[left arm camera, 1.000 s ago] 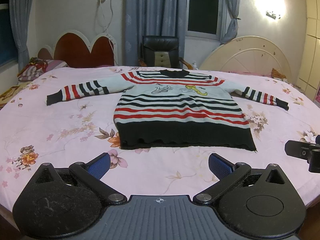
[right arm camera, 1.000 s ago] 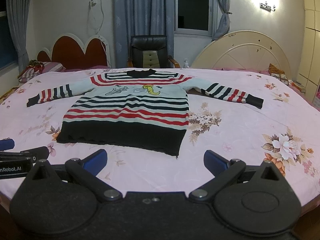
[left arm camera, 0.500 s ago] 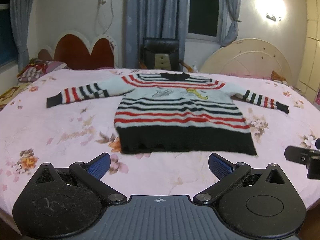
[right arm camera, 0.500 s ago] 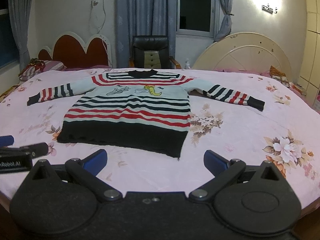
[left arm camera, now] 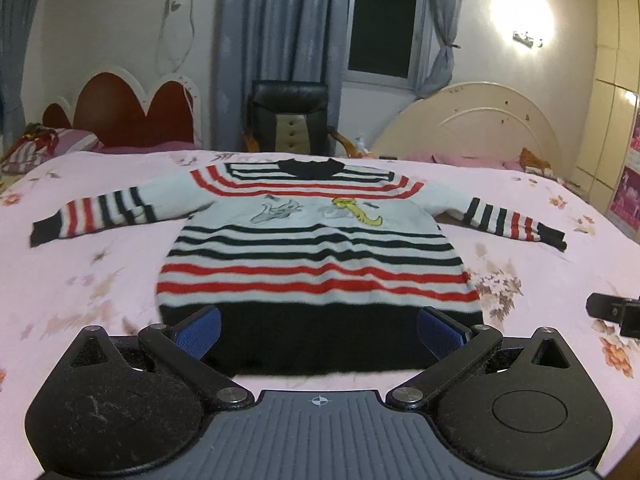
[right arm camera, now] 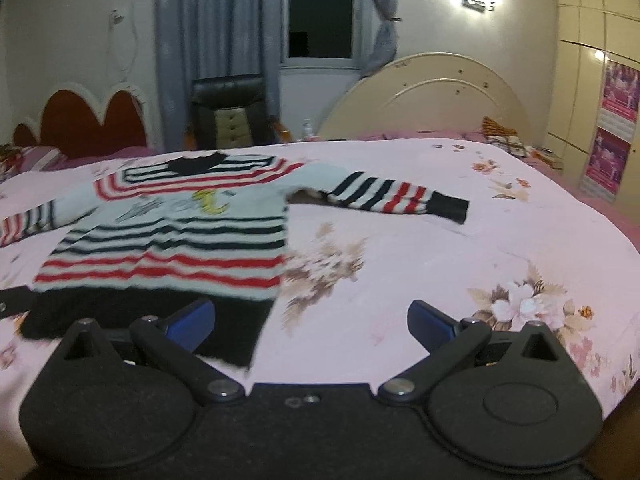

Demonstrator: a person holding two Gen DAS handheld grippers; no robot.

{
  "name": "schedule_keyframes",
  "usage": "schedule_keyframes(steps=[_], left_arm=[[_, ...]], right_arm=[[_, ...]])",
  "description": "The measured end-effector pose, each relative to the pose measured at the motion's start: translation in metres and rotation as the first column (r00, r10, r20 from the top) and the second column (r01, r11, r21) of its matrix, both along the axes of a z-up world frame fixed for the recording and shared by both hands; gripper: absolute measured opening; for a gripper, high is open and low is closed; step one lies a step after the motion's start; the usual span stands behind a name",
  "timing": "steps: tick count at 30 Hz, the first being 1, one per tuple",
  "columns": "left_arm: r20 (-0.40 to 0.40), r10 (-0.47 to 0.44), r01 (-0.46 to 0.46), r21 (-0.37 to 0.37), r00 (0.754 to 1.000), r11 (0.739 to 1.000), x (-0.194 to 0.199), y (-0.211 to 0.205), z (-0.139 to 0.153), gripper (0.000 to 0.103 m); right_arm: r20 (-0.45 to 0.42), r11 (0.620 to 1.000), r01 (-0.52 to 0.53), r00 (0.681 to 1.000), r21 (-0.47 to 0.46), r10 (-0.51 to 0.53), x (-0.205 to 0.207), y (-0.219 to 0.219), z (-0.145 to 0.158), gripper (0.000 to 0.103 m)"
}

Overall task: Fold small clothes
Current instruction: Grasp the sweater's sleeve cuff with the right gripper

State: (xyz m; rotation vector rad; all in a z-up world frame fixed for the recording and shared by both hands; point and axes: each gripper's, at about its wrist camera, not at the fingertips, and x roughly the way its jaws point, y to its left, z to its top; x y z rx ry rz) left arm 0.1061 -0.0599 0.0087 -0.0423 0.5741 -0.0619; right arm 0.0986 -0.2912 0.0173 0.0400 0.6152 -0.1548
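A small striped sweater (left arm camera: 316, 256), white with red and black bands and a black hem, lies flat on the pink floral bedspread with both sleeves spread out. It also shows in the right wrist view (right arm camera: 172, 248). My left gripper (left arm camera: 319, 330) is open, its blue pads over the black hem, one near each side. My right gripper (right arm camera: 311, 322) is open over the hem's right corner, its left pad above the black band and its right pad above bare bedspread. The right sleeve (right arm camera: 396, 196) lies stretched out ahead of it.
The bed (left arm camera: 80, 280) has a pink flowered cover. A black chair (left arm camera: 290, 120), two headboards (left arm camera: 472, 124) and curtains stand behind it. A pillow (left arm camera: 48, 148) lies at the far left. The right gripper's tip (left arm camera: 616, 314) shows at the left view's right edge.
Both grippers have moved forward toward the sweater and now stand over its black hem. The right gripper has also swung toward the right sleeve. Both stay open.
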Motion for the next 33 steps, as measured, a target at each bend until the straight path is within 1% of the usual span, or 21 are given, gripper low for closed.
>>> schedule_keyframes(steps=[1,3,4,5,7,9,12,15,16,18,19,20,22,24,27,29,30,33], left_arm=[[0.003,-0.01,0.01,0.002,1.0,1.0,0.008,-0.004,-0.001,0.103],[0.007,-0.081,0.081,-0.017,0.997,0.997,0.028,-0.01,-0.004,0.103],[-0.018,-0.117,0.116,-0.041,0.993,0.992,0.041,-0.013,-0.008,0.103],[-0.04,-0.126,0.123,-0.064,0.991,0.99,0.054,-0.015,-0.011,0.103],[-0.069,-0.12,0.114,-0.087,0.99,0.99,0.081,-0.02,-0.017,0.103],[-0.078,-0.091,0.085,-0.073,0.993,0.994,0.105,-0.027,-0.023,0.103],[-0.075,-0.025,0.022,-0.041,0.997,0.999,0.144,-0.038,-0.032,0.103],[-0.107,0.018,-0.016,0.015,0.994,1.0,0.179,-0.047,-0.041,0.103],[-0.121,0.027,-0.025,0.018,0.992,1.0,0.19,-0.048,-0.044,0.103],[-0.146,0.033,-0.033,0.003,0.989,0.999,0.21,-0.05,-0.05,0.103],[-0.163,0.041,-0.04,0.01,0.986,0.999,0.22,-0.052,-0.054,0.103],[-0.185,0.05,-0.045,0.03,0.982,0.999,0.23,-0.054,-0.06,0.103],[-0.222,0.046,-0.03,0.073,0.974,0.997,0.245,-0.058,-0.073,0.103],[-0.231,0.054,-0.03,0.106,0.971,0.994,0.254,-0.061,-0.082,0.103],[-0.268,0.067,-0.032,0.133,0.961,0.991,0.268,-0.064,-0.098,0.103],[-0.288,0.069,-0.034,0.127,0.955,0.991,0.272,-0.065,-0.106,0.103],[-0.284,0.071,-0.039,0.119,0.956,0.992,0.273,-0.065,-0.107,0.103],[-0.288,0.074,-0.047,0.099,0.955,0.994,0.275,-0.063,-0.108,0.103]], right_arm=[[0.001,1.0,0.007,1.0,0.001,-0.007,0.008,-0.006,-0.002,0.102],[0.007,1.0,0.018,1.0,0.013,-0.018,0.026,-0.019,-0.005,0.102],[0.02,0.999,0.023,1.0,0.027,-0.023,0.036,-0.028,-0.007,0.102],[0.031,0.999,0.026,0.999,0.043,-0.028,0.046,-0.036,-0.009,0.102],[0.035,0.995,0.052,0.998,0.08,-0.055,0.073,-0.059,-0.016,0.102],[0.034,0.988,0.087,0.995,0.13,-0.092,0.099,-0.084,-0.024,0.102],[0.043,0.957,0.156,0.984,0.246,-0.172,0.14,-0.131,-0.039,0.101],[0.043,0.919,0.224,0.967,0.326,-0.251,0.178,-0.174,-0.055,0.099],[0.038,0.906,0.246,0.961,0.345,-0.275,0.189,-0.186,-0.062,0.097],[0.022,0.882,0.275,0.952,0.383,-0.306,0.208,-0.205,-0.074,0.084],[0.01,0.87,0.287,0.948,0.402,-0.317,0.217,-0.213,-0.079,0.066],[-0.008,0.855,0.306,0.943,0.419,-0.334,0.225,-0.221,-0.086,0.061],[-0.022,0.828,0.333,0.932,0.452,-0.363,0.235,-0.233,-0.096,0.063],[-0.028,0.802,0.355,0.92,0.481,-0.39,0.241,-0.244,-0.105,0.063],[-0.058,0.759,0.379,0.909,0.529,-0.413,0.249,-0.257,-0.12,0.07],[-0.074,0.727,0.392,0.901,0.564,-0.428,0.256,-0.269,-0.13,0.069],[-0.065,0.718,0.388,0.899,0.578,-0.434,0.258,-0.272,-0.133,0.069],[-0.041,0.715,0.38,0.896,0.587,-0.443,0.266,-0.276,-0.134,0.07]])
